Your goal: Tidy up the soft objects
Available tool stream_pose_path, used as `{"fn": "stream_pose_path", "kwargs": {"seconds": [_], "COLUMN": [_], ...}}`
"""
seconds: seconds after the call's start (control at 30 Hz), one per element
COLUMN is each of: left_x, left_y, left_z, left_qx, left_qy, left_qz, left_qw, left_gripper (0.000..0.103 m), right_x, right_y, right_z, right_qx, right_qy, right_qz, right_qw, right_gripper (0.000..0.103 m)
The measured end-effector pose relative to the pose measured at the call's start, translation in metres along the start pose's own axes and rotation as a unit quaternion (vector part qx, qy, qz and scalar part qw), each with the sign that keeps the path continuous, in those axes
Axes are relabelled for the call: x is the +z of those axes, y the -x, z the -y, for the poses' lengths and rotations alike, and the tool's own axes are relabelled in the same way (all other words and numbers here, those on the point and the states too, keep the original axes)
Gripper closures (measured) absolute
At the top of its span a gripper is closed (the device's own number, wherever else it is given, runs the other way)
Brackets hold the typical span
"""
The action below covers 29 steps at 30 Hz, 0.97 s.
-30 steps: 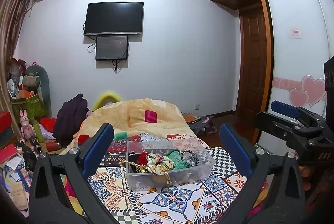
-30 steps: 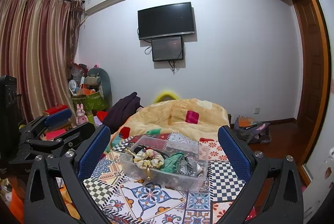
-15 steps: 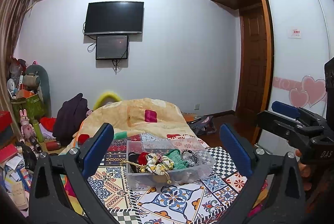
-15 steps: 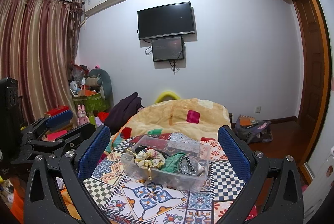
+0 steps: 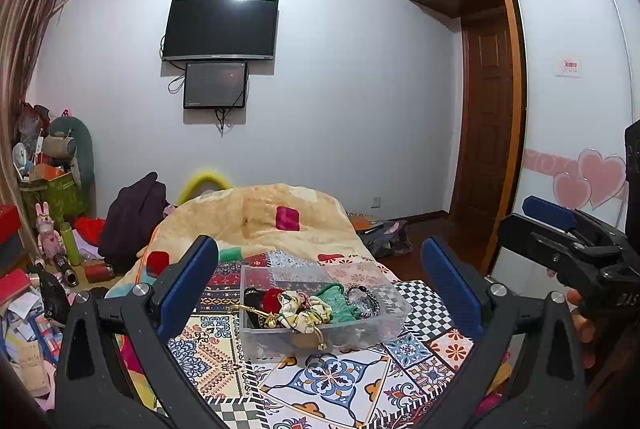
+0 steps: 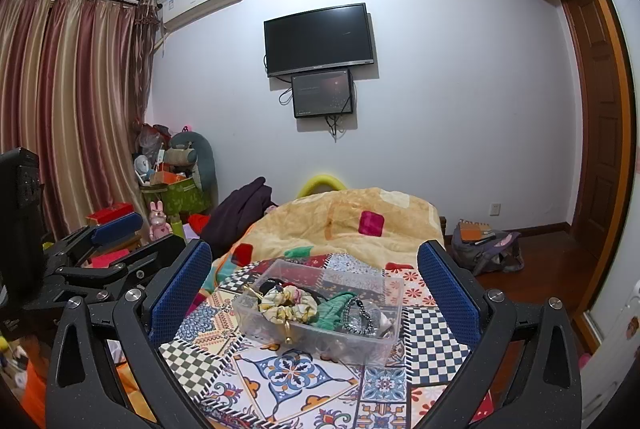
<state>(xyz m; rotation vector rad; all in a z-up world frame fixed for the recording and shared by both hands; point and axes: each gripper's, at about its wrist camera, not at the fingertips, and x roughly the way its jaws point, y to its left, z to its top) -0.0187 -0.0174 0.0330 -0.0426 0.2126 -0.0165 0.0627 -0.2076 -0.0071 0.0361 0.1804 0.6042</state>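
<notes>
Covering the bed, a patterned cloth (image 5: 332, 377) lies beneath both gaping, empty hand-held grippers.

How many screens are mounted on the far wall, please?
2. A large dark television hangs on the wall above the bed's far end, and a smaller screen sits directly beneath it, cables dangling below. Both appear off.

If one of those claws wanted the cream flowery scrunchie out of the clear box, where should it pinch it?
Probably the puffed top fold of the scrunchie, coming straight down from above. It sits on top of the heap in the clear box, whose walls block any sideways approach, and its bunched fabric offers a ridge to pinch. Both the left gripper and the right gripper are open.
</notes>
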Motion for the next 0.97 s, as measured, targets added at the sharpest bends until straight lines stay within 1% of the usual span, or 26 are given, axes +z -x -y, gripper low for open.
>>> {"fn": "stream_pose_path", "kwargs": {"seconds": [0.43,0.7,0.83,0.97], "left_x": [0.0004,0.0005,0.001,0.0022], "left_y": [-0.0041,-0.0033,-0.0024,-0.0016], "left_z": [0.0007,0.0021,0.0046,0.0036], "left_qx": [-0.004,-0.014,-0.009,-0.009], "left_qy": [0.003,0.003,-0.003,0.002], "left_qz": [-0.012,-0.017,-0.015,-0.014], "left_qw": [0.9999,0.9998,0.9998,0.9999], "left_gripper": [0.0,0.0,0.0,0.0], "right_x": [0.0013,-0.0011,-0.0021,-0.0022], "right_y": [0.0013,-0.0027,-0.0054,-0.0074], "right_z": [-0.004,-0.0006,0.0,0.0012], "right_qx": [0.001,0.003,0.004,0.006], "right_qy": [-0.001,-0.006,-0.009,-0.011], "right_qz": [-0.003,-0.01,-0.016,-0.022], "right_qw": [1.0,1.0,1.0,1.0], "right_gripper": [0.0,0.0,0.0,0.0]}}
